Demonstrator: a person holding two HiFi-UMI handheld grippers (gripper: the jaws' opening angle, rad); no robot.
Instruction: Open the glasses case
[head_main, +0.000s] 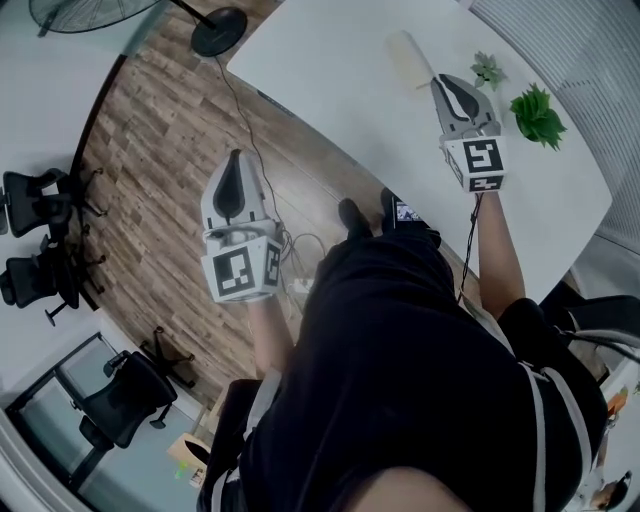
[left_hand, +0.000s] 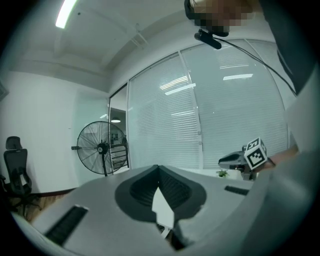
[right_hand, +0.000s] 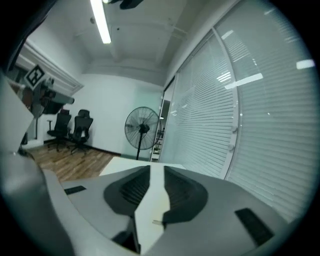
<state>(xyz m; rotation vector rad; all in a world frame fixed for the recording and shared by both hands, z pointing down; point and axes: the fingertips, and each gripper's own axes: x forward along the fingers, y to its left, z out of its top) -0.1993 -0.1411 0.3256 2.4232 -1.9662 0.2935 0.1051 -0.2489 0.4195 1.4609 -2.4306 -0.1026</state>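
A person in dark clothing is standing at the near edge of a white worktop, holding one tool in each hand.

The right tool is reaching out over the worktop, its marker cube sitting nearest the wrist. Its jaws are standing a narrow slit apart, with the white worktop showing through the gap and nothing between them.

The glasses case is lying flat on the worktop just past that tool's tips, well in from the near edge. It is a pale cream oblong, not touched by either tool. It is too small and soft in the head view for me to tell whether its lid is raised.

Two small green plants are sitting beyond the right tool, toward the worktop's edge by the window blinds. The smaller one is beside the tool's tips and the bigger one is nearer the corner.

The left tool is hanging off the worktop, out over the wooden floor, well apart from the case. Its jaws are meeting at the tips and carrying nothing, and its own marker cube is facing up.

A standing fan is sitting beyond the worktop's end. Black office chairs are lining the wall on the left.
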